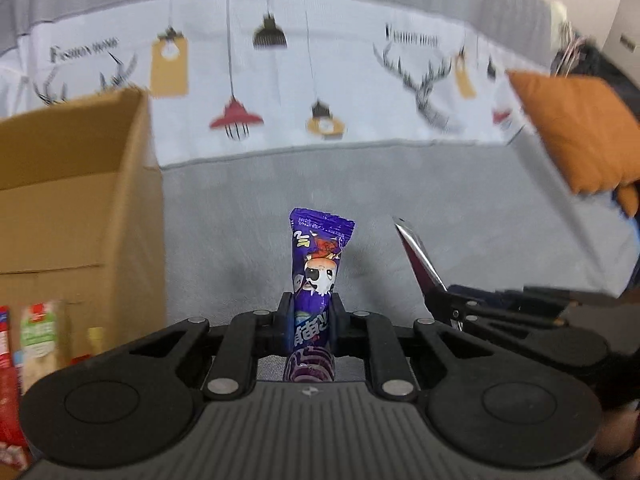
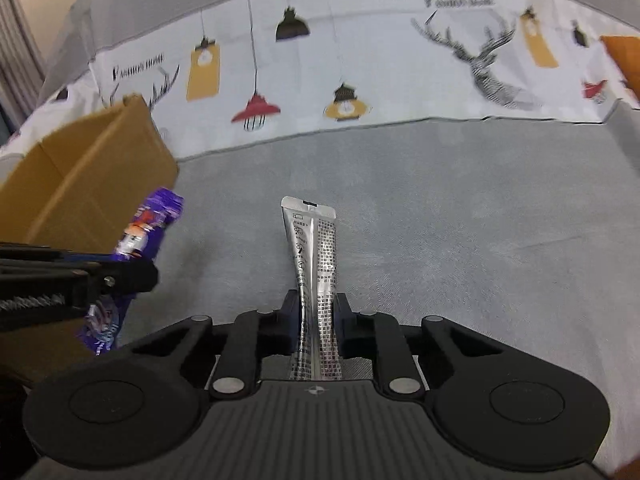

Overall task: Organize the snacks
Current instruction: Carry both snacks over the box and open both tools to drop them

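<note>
Two snack sticks held aloft, one per hand-held gripper, neither yet put away. Left hand-held gripper (image 1: 311, 316) closed down narrow on a purple snack stick (image 1: 318, 276), pinched about halfway along its length, at centre of the left wrist view. Right hand-held gripper (image 2: 318, 320) likewise nearly closed on a silver snack stick (image 2: 314, 264), at centre of the right wrist view. Both above a grey sofa seat (image 2: 440, 220), with a printed white cover (image 2: 360, 52) behind and an orange cushion (image 1: 576, 132) at upper right of the left view.

Open cardboard box (image 1: 72, 184) at left of the left view, upper left in the right view; likely the destination, though not certain. More packets (image 1: 36, 340) at lower left of the left view, in red and green wrappers; whether sorted or waiting, cannot tell. Judged early to mid-task: two sticks picked, none of the two placed, box interior hidden.

Long axis of each stick running straight away from its camera, in line with the fingers, crimped top end pointing up-frame toward the sofa back. Purple stick printed face toward the lens; silver stick showing its seam side.
</note>
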